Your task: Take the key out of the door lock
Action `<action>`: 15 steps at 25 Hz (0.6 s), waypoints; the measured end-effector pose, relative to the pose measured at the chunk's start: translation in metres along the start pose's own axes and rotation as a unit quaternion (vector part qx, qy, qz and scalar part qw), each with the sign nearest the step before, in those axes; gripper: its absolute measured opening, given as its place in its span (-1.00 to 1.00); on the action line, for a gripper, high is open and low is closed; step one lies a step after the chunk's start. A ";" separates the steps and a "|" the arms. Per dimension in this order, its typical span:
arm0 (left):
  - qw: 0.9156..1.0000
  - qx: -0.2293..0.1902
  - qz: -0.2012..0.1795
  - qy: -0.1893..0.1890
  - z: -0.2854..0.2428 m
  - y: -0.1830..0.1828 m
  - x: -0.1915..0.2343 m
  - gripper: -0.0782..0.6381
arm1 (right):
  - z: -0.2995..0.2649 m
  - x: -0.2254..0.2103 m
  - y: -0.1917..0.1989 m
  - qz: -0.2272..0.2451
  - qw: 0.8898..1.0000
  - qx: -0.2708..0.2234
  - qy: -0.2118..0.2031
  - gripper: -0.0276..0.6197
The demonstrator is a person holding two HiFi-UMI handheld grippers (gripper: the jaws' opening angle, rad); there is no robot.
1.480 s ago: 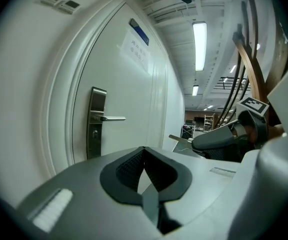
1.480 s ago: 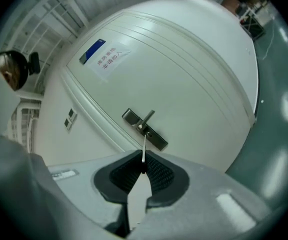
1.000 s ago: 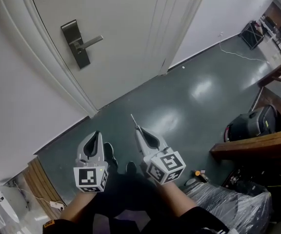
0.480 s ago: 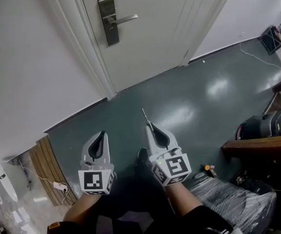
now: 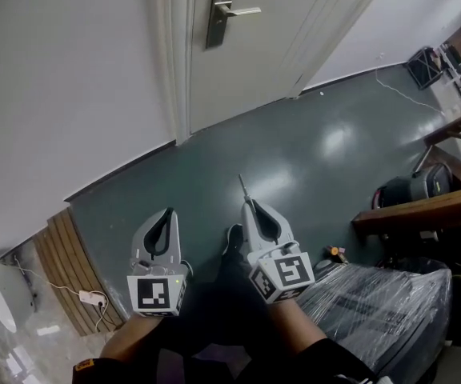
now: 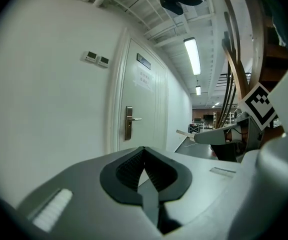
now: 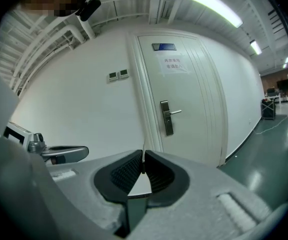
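Note:
The white door [image 5: 294, 30] stands shut at the top of the head view, with its metal lock plate and lever handle [image 5: 222, 10] well away from both grippers. In my right gripper view the lock plate [image 7: 167, 118] is small and distant. My right gripper [image 5: 248, 204] is shut on a thin metal key [image 5: 242, 186] that sticks out past its tips towards the door. That key shows as a fine sliver [image 7: 143, 156] between the pads. My left gripper [image 5: 166, 213] hangs beside it, shut with nothing between its jaws [image 6: 144, 149].
Dark green floor [image 5: 294, 166] runs from my feet to the door. At the right are a wooden handrail [image 5: 422, 210], a black bag [image 5: 410, 186] and a plastic-wrapped bundle [image 5: 382, 302]. Wooden slats [image 5: 70, 270] and a power strip [image 5: 90, 298] lie at the lower left.
The head view has swung, so the door and lock plate have slid right and up in the picture. Both grippers hold the same pose, with the key still in the right one.

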State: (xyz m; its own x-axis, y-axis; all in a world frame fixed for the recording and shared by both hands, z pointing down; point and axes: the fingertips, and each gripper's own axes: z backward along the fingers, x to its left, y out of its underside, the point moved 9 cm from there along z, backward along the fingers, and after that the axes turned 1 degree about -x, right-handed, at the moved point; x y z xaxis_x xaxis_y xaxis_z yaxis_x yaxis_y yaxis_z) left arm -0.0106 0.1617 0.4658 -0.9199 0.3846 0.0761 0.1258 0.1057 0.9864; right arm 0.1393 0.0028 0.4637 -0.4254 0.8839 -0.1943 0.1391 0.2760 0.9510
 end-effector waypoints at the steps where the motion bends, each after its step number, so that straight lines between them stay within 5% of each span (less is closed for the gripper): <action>1: 1.000 0.000 0.003 0.004 0.010 0.002 0.004 -0.73 | 0.006 0.011 0.002 0.002 1.000 0.002 0.004 -0.87; 7: 1.000 -0.008 0.007 0.028 0.039 0.010 0.013 -0.73 | 0.035 0.052 0.006 0.026 0.999 0.002 0.021 -0.87; 15: 0.999 -0.010 -0.001 0.041 0.044 0.011 -0.008 -0.73 | 0.070 0.046 0.017 0.027 0.998 0.002 0.054 -0.87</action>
State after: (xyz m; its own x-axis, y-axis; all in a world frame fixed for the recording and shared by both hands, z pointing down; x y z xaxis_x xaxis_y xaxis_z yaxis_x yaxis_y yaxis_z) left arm 0.0145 0.2004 0.4694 -0.9479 0.3072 0.0844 0.1168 0.0888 0.9892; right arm 0.1846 0.0742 0.4547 -0.5116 0.8515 -0.1149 0.1679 0.2302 0.9586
